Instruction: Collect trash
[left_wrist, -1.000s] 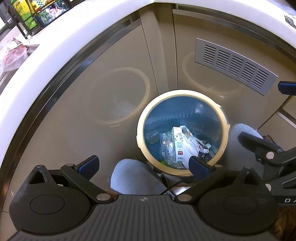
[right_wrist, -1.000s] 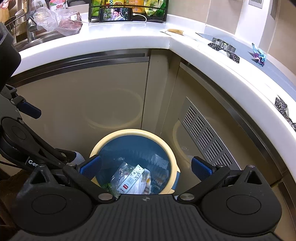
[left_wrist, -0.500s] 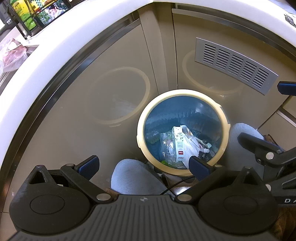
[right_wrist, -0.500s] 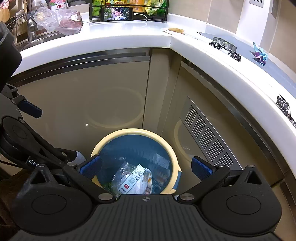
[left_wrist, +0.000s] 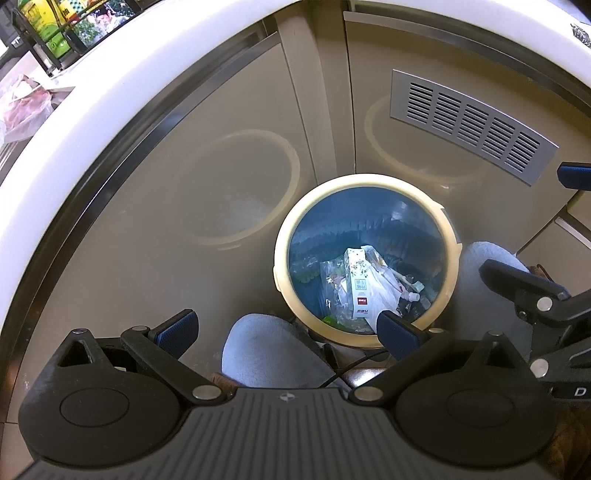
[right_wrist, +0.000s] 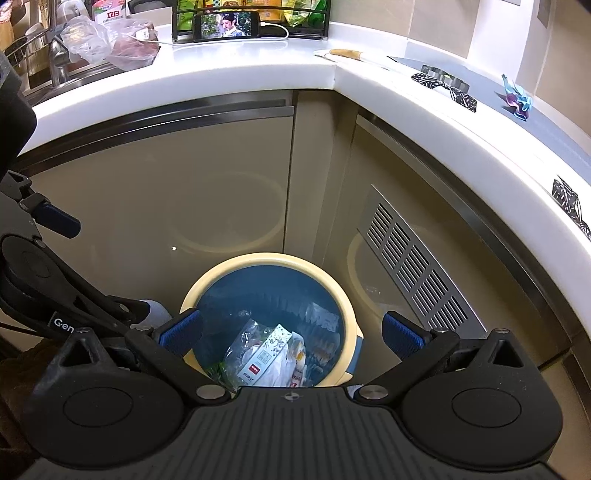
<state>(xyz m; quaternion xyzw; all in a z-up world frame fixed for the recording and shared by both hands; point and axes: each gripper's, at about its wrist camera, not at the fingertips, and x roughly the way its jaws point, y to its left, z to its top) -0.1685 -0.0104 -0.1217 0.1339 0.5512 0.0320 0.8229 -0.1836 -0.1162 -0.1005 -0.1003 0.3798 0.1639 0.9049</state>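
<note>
- little differs from half a second ago: both tools hang over the bin as before, and the right view has crept a touch upward, so the phone shows more fully.
- left tool (left_wrist: 286, 332): released, jaws spread wide, nothing between its two blue pads.
- right tool (right_wrist: 291, 334): likewise released and empty, its two blue pads either side of the bin mouth.
- one round bin (right_wrist: 207, 280) stands on the floor in the inner corner of the cabinets, below the counter (right_wrist: 229, 79); cream rim, blue liner, glossy.
- the trash lies inside the bin: one white printed carton (left_wrist: 359, 284) slanted on top of crumpled clear and white plastic bags (left_wrist: 384, 295), with small scraps i cannot tell apart.
- two grey slippers on the floor beside the bin: one (left_wrist: 258, 347) near the left tool, one (left_wrist: 487, 266) at the bin's right side.
- one slatted metal vent (right_wrist: 413, 262) in the right cabinet door; doors smooth, beige, mirror the bin rim.
- on the counter's far edge: one phone (right_wrist: 231, 26) with lit screen, one crinkled plastic bag (right_wrist: 110, 40) by the sink.
</note>
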